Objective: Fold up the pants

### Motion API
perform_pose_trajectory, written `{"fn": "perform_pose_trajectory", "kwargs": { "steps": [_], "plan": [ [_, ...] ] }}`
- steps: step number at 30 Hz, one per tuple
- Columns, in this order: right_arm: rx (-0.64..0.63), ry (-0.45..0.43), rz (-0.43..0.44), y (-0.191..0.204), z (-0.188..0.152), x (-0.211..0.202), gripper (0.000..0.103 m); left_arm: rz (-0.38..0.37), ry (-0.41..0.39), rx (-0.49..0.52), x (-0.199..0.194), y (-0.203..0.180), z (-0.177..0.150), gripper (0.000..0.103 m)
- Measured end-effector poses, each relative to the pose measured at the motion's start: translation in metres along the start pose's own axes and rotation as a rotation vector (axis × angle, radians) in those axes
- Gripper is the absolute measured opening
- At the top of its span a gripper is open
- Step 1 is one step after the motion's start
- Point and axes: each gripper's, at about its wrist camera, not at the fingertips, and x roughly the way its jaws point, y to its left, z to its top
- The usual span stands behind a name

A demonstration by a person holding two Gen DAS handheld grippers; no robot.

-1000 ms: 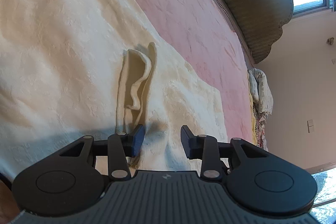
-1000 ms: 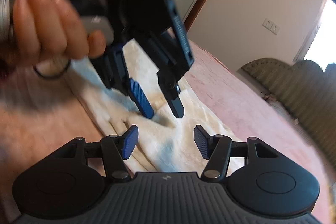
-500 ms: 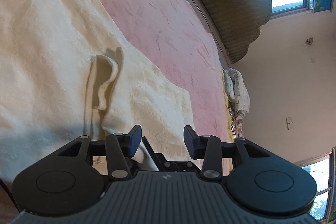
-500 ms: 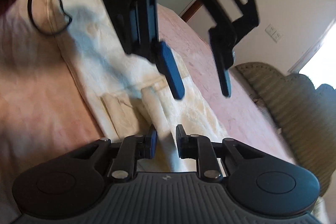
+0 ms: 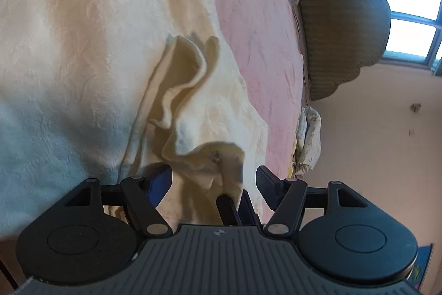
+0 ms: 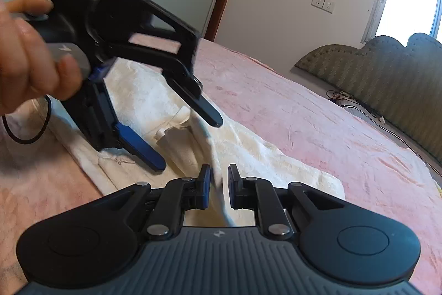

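Right gripper (image 6: pixel 219 188) jaws pinching pants (image 6: pixel 248 148) fold, left gripper (image 5: pixel 214 180) jaws wide

a: what carries it all?
b: a bed (image 6: pixel 317 129) with a pink crinkled cover, a padded olive headboard (image 6: pixel 386 73) at its far end.
a: and on it?
b: cream pants (image 5: pixel 83 46) spread flat, one edge rumpled up; a black cord (image 6: pixel 356 107) near the headboard.

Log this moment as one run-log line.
phase: lifting fold | right claw: shut on cream pants | left claw: open above | surface: pink bedspread
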Motion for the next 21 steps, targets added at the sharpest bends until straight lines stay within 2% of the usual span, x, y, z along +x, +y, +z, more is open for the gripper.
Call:
{"fn": "perform_pose_trajectory", "kwargs": {
  "steps": [2,3,5,7,9,10,11,12,13,16,21],
  "plan": [
    [-0.005,0.002,0.048,0.001,-0.001,-0.004,0.013,-0.024,-0.006,-0.033,0.001,0.005,0.003,0.068],
    [-0.008,-0.008,0.106,0.003,-0.002,-0.013,0.013,-0.028,-0.009,-0.042,0.000,0.007,0.005,0.068],
    [0.071,-0.049,0.176,-0.010,0.004,-0.020,0.013,-0.034,-0.012,-0.036,-0.002,0.009,0.006,0.068],
    [0.203,-0.088,0.206,-0.029,0.008,-0.020,0.013,-0.008,-0.010,-0.005,-0.002,0.008,0.005,0.054],
    [0.265,-0.056,0.179,-0.041,0.009,-0.006,0.013,0.031,0.012,0.059,0.002,0.004,0.001,0.024],
    [0.254,-0.009,0.163,-0.041,0.008,0.005,0.013,0.060,0.017,0.089,0.004,0.001,-0.001,0.019],
    [0.228,0.039,0.145,-0.037,0.005,0.017,0.013,0.091,0.013,0.129,0.005,-0.003,-0.005,0.019],
    [0.211,0.077,0.139,-0.032,0.002,0.027,0.013,0.120,-0.001,0.175,0.005,-0.008,-0.010,0.012],
    [0.203,0.107,0.154,-0.025,-0.002,0.036,0.013,0.145,-0.020,0.228,0.002,-0.013,-0.014,0.012],
    [0.185,0.085,0.168,-0.010,0.003,0.034,0.013,0.184,-0.080,0.353,-0.013,-0.030,-0.024,0.011],
    [0.143,0.046,0.185,0.006,0.015,0.029,0.013,0.206,-0.124,0.394,-0.032,-0.033,-0.027,0.011]
  ]
}}
